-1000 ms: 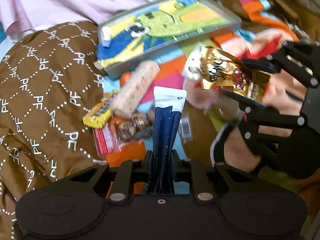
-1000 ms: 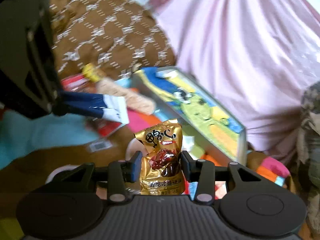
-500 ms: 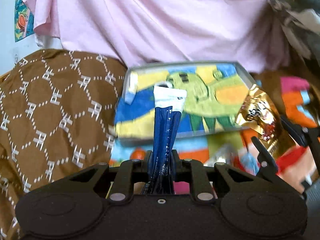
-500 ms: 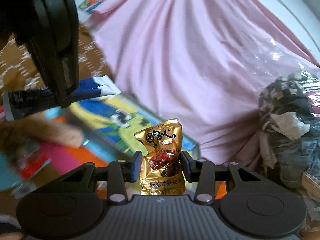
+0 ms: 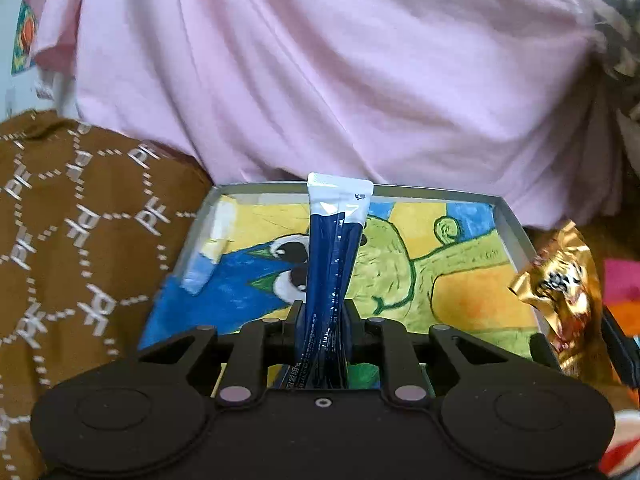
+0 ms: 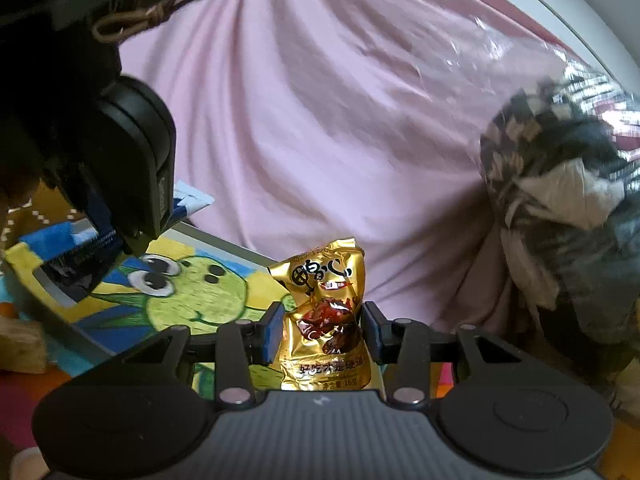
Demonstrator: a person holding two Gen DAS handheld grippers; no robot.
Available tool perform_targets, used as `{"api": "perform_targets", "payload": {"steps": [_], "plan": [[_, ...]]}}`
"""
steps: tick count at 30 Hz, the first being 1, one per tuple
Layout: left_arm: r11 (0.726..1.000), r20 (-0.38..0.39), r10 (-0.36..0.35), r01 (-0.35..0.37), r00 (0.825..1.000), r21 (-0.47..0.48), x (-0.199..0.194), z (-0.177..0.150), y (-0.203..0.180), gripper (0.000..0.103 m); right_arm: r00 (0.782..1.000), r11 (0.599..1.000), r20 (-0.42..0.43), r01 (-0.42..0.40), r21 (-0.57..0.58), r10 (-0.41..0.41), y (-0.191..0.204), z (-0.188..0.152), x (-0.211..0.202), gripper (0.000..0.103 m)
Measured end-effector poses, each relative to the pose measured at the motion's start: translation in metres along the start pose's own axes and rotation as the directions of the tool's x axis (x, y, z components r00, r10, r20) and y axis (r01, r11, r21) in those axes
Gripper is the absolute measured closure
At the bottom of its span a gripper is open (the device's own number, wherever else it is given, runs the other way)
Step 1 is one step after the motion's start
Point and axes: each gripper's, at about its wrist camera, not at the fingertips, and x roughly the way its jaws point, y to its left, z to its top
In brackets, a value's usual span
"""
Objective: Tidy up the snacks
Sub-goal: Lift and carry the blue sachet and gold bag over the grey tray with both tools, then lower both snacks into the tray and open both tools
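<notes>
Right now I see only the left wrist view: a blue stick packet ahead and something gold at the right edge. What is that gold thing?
Observer: A gold snack packet, pinched at its sides by the right gripper between blue pads.
Operator: Anything printed on it?
Observer: Yes, its front shows dark characters above a picture of reddish-brown food.
Operator: Is anything lying outside the tray that I miss?
Observer: A pale brown bar lies beside the tray, outside its wall, at the left edge of the right wrist view.
</notes>
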Motion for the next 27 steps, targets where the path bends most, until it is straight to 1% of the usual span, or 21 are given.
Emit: {"api": "perform_targets", "payload": {"steps": [3,8,15,18,21,23,27], "plan": [[1.000,-0.014,-0.001,0.001,1.000,-0.019,0.019,-0.002,-0.004,0.083,1.000,0.999,-0.022,-0.008,0.032,0.009,-0.007,-0.005,0.013,0.057],[1.000,-0.062,0.000,0.000,0.998,0.000,0.042,-0.006,-0.008,0.083,0.996,0.996,-0.086,-0.031,0.089,0.039,-0.015,-0.016,0.034,0.057],[1.000,-0.100,0.011,-0.011,0.995,0.000,0.058,-0.010,-0.007,0.083,0.983,0.985,-0.167,-0.051,0.168,0.079,-0.019,-0.024,0.051,0.057],[1.000,-0.114,0.013,-0.012,0.993,0.008,0.062,-0.012,-0.008,0.082,0.974,0.982,-0.200,-0.066,0.178,0.102,-0.017,-0.029,0.055,0.056],[1.000,-0.119,0.013,-0.012,0.993,0.010,0.064,-0.014,-0.008,0.082,0.970,0.979,-0.215,-0.071,0.192,0.113,-0.017,-0.032,0.058,0.056],[1.000,-0.118,0.016,-0.014,0.993,0.017,0.065,-0.014,-0.008,0.080,0.967,0.977,-0.223,-0.076,0.198,0.120,-0.017,-0.032,0.058,0.054],[0.999,-0.130,0.011,-0.006,0.991,0.039,0.065,-0.011,-0.010,0.076,0.967,0.976,-0.224,-0.076,0.205,0.122,-0.019,-0.032,0.059,0.046]]}}
